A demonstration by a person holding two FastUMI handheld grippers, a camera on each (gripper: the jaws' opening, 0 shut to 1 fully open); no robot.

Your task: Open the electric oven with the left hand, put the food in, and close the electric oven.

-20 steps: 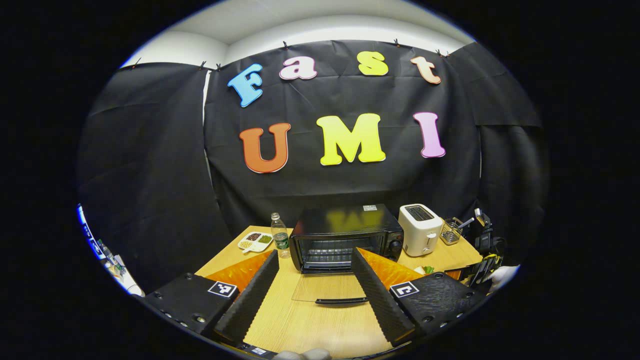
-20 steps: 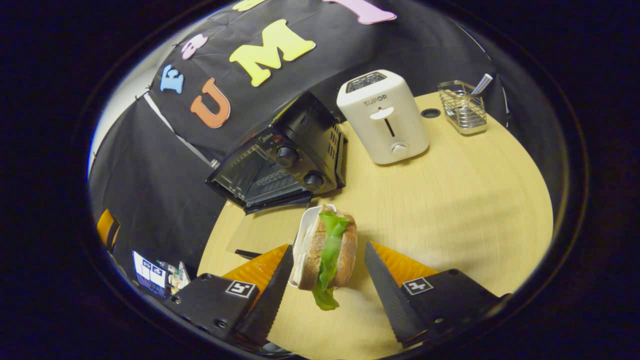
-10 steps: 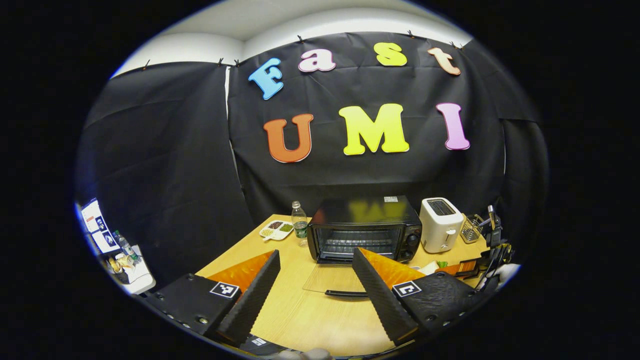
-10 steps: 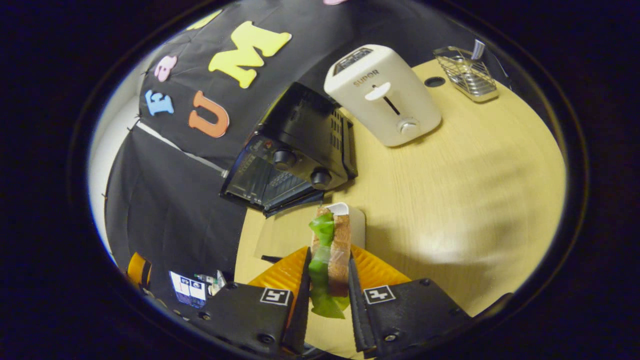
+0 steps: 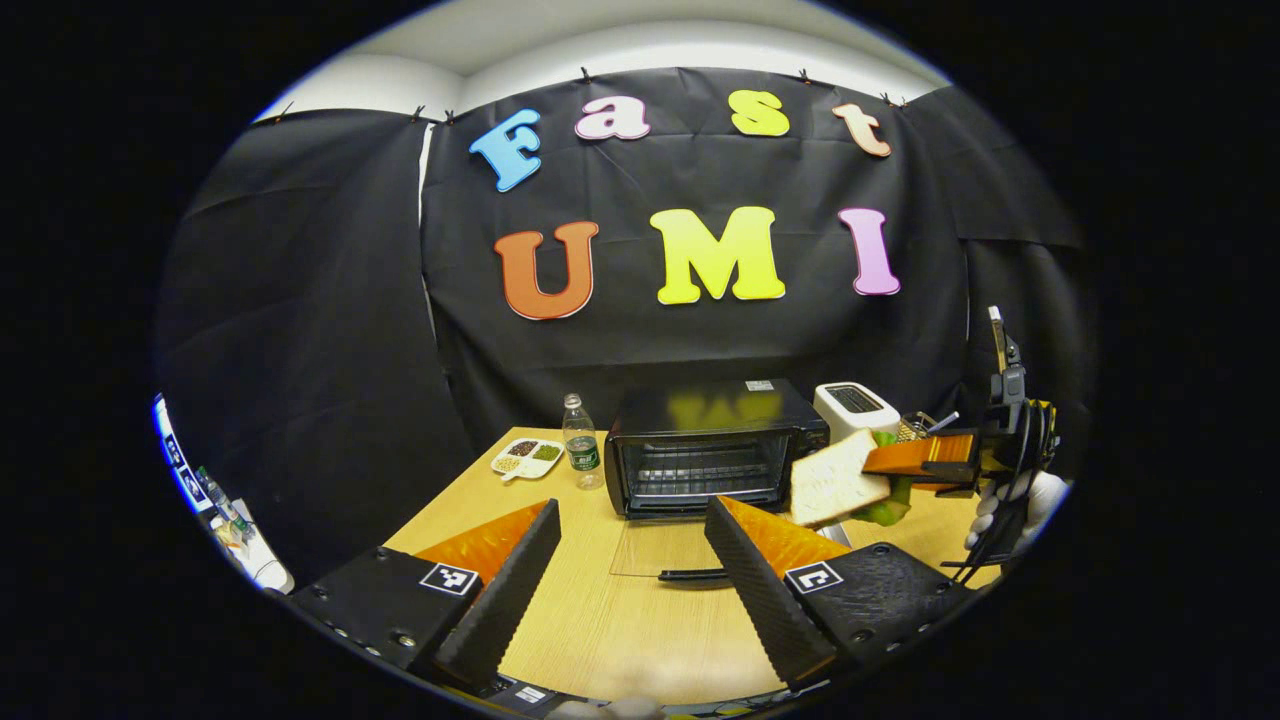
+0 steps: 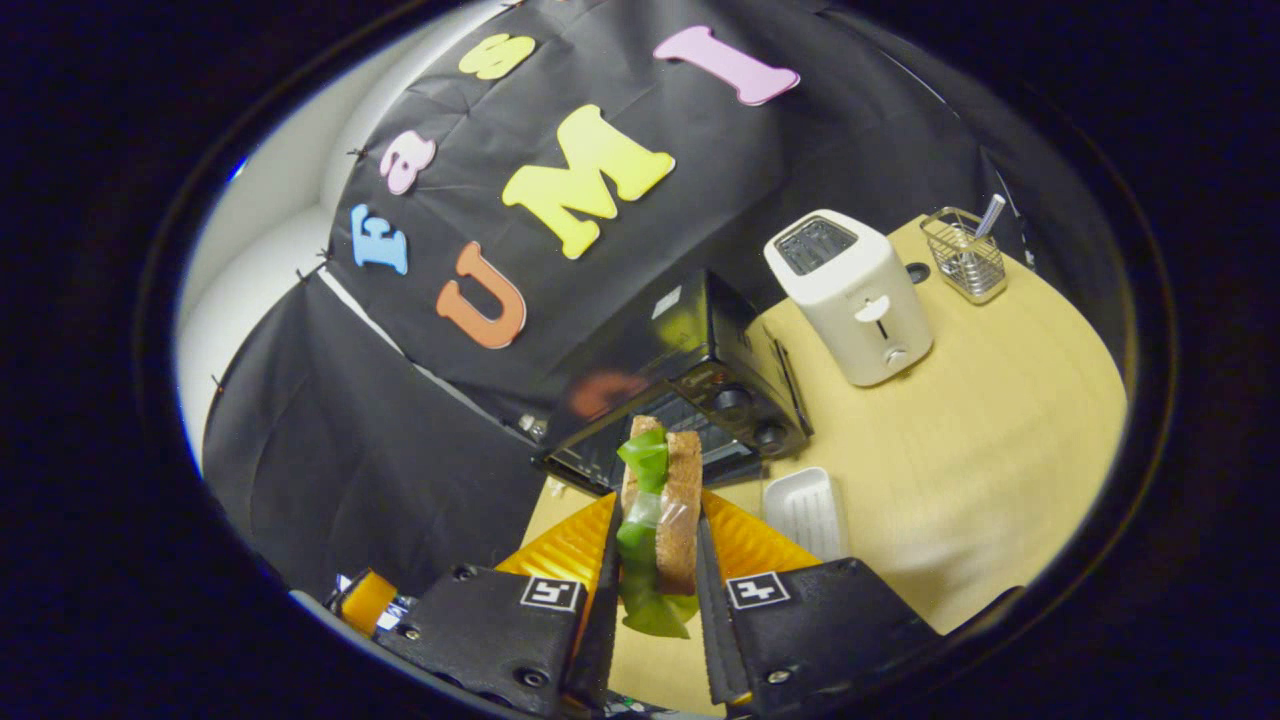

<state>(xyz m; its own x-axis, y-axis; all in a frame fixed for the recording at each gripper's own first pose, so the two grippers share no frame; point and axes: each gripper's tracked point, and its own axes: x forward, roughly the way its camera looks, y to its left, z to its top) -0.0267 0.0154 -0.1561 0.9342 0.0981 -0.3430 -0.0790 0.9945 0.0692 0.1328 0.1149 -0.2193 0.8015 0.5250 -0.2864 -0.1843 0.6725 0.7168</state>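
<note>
Right tool clamped on sandwich, held above counter before open oven. Left tool spread apart, holding nothing, low over counter facing oven door. Beyond, tray, then toaster.

Both grippers: black textured housings, visible screws, square black-and-white marker tags; white glove on the far hand.

Left gripper hangs low with its jaws spread wide, nothing between them. Right gripper is up off the bench, jaws clamped tight on the sandwich, and a gloved hand grips its handle behind.
</note>
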